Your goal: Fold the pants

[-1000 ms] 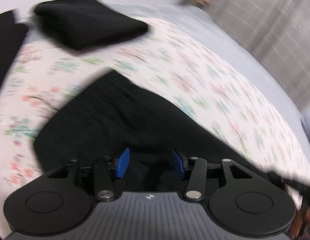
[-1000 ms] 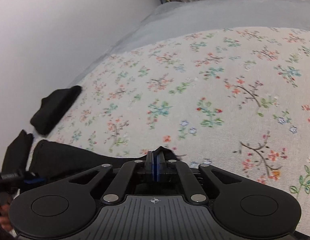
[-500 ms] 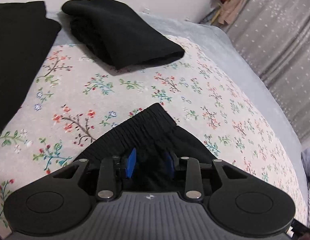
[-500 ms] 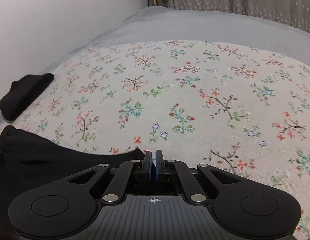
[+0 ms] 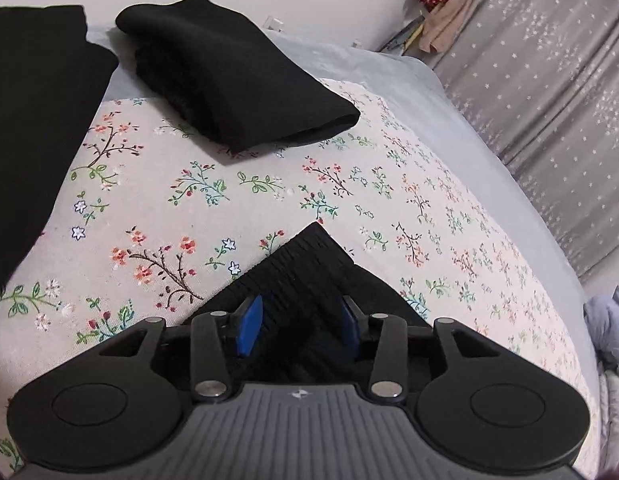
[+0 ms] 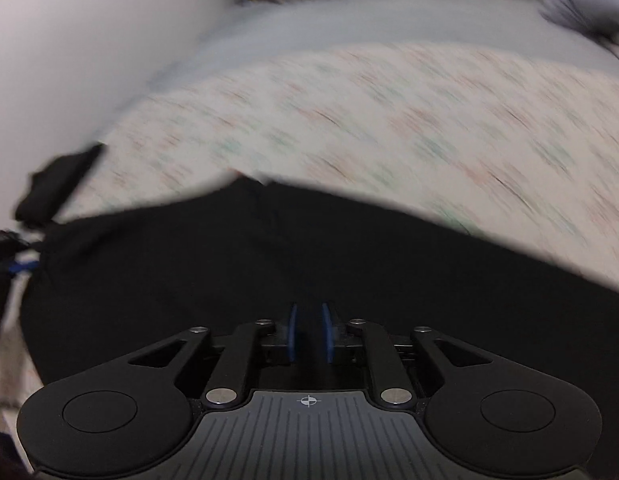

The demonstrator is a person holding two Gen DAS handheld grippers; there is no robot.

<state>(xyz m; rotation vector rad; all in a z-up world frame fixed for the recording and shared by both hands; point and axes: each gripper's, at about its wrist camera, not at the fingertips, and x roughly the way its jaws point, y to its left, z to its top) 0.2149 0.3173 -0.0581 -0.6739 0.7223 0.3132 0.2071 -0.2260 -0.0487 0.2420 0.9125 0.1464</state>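
pants [image 5: 309,280], black, lie on the floral bed cover [image 5: 229,208], the ribbed waistband corner pointing up between the pads of the left claw [image 5: 297,326]. that claw stands partly open, having just widened a little, with the waistband between its jaws but not pinched. the right claw [image 6: 308,332] hangs over a broad stretch of the same dark cloth [image 6: 309,256]; its jaws have just parted to a narrow gap, and nothing is held in them. to do this step well, each claw probably needs a clean bite on one edge before lifting, so the layers stay aligned. beyond, a folded black garment [image 5: 237,80] and another dark piece [image 5: 33,120] lie near the wall. the right view is badly smeared, and the pants' legs are cut off in both views.
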